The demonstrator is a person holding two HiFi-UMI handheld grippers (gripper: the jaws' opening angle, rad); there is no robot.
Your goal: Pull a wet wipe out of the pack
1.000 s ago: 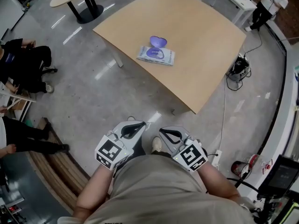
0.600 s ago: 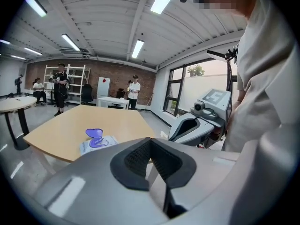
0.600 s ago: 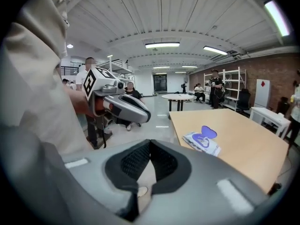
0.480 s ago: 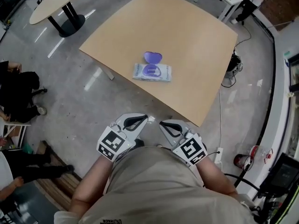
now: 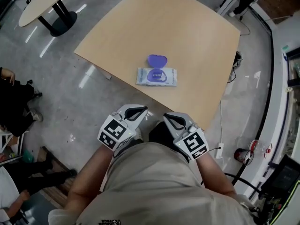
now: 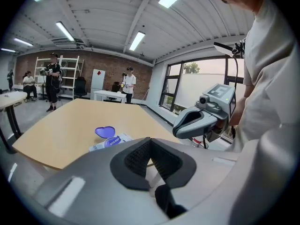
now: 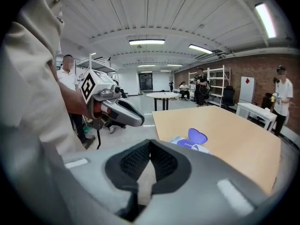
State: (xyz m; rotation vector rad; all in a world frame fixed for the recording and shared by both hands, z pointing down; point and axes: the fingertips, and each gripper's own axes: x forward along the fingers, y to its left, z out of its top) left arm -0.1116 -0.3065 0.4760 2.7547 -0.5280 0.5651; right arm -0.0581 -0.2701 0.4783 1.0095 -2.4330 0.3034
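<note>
Holding left tongs point(image 5: 142, 109) and right tongs point(image 5: 168, 116) pinched shut and empty, well short of the pack point(image 5: 158, 77) lying lid-open on the desk point(image 5: 187, 32), so probably risks dragging the whole pack along unless pinning it while tugging.

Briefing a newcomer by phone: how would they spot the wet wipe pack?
Find the big tan table. The wet wipe pack lies near its edge closest to the person. It is the only thing there: flat, whitish, purple heart-shaped lid flipped open.

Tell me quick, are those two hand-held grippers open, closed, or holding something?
Left grey hand-held gripper: closed, holding nothing.
Right grey hand-held gripper: closed, holding nothing.
</note>
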